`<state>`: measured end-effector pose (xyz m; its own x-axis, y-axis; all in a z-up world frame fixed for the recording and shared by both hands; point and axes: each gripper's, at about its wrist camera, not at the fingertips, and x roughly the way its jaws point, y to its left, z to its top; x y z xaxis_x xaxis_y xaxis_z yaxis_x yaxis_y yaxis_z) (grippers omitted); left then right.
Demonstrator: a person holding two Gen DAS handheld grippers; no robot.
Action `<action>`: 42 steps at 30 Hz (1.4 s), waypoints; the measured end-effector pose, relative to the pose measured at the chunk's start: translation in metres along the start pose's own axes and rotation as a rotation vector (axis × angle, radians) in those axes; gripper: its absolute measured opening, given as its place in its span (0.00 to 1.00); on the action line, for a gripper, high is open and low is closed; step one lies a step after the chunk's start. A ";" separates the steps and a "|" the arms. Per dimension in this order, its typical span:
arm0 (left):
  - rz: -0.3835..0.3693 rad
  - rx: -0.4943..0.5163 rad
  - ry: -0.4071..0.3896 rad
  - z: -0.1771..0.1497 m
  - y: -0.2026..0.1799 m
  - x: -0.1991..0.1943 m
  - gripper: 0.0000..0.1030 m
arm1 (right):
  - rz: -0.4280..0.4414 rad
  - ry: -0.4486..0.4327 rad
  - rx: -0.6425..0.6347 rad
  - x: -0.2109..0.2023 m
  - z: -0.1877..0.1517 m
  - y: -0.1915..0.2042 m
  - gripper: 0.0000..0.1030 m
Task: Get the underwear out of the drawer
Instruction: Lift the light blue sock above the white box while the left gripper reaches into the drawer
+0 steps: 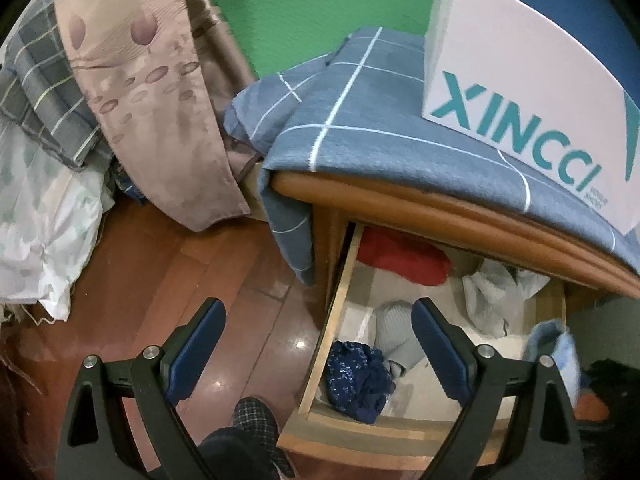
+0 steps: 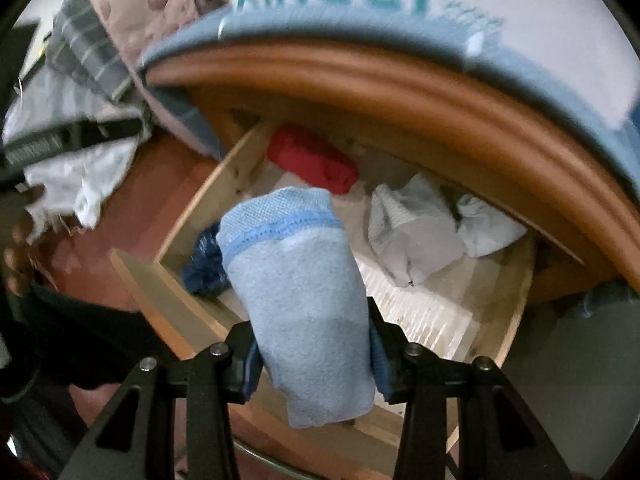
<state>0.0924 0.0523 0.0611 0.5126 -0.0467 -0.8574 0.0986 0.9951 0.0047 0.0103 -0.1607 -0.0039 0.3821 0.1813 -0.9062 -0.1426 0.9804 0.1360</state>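
Observation:
The wooden drawer [image 1: 340,300] [image 2: 200,200] stands pulled out under the cabinet top. In the right wrist view my right gripper [image 2: 314,340] is shut on a rolled light blue underwear [image 2: 300,300], held up above the drawer's front. That same light blue roll [image 1: 554,344] shows blurred at the right of the left wrist view. Still in the drawer lie a red roll [image 1: 404,260] [image 2: 312,160], a dark blue garment [image 1: 360,376] [image 2: 204,264], a grey roll [image 1: 394,332] and crumpled white pieces [image 1: 496,296] [image 2: 416,232]. My left gripper [image 1: 318,308] hangs open over the drawer's left wall, holding nothing.
A white XINCCI box [image 1: 520,80] sits on a blue checked cloth [image 1: 360,120] covering the cabinet top. Left of the drawer is red-brown wooden floor [image 1: 160,280], a hanging beige curtain [image 1: 160,100] and bedding [image 1: 40,220]. A person's checked slipper [image 1: 252,420] is below.

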 end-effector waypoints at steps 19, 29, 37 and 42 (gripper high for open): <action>-0.101 0.088 0.098 -0.018 -0.039 0.019 0.90 | 0.001 -0.344 0.059 -0.161 0.041 -0.004 0.43; -0.133 0.080 0.405 -0.035 -0.074 0.098 0.90 | 0.048 -0.490 0.136 -0.200 0.026 -0.028 0.43; -0.093 0.132 0.483 -0.039 -0.104 0.141 0.93 | 0.081 -0.684 0.222 -0.213 0.043 -0.059 0.43; -0.073 0.095 0.543 -0.042 -0.100 0.170 0.93 | 0.124 -0.729 0.242 -0.210 0.053 -0.071 0.43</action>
<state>0.1338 -0.0520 -0.1065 -0.0095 -0.0391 -0.9992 0.2067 0.9776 -0.0402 -0.0114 -0.2646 0.1980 0.8922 0.2132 -0.3982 -0.0518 0.9241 0.3786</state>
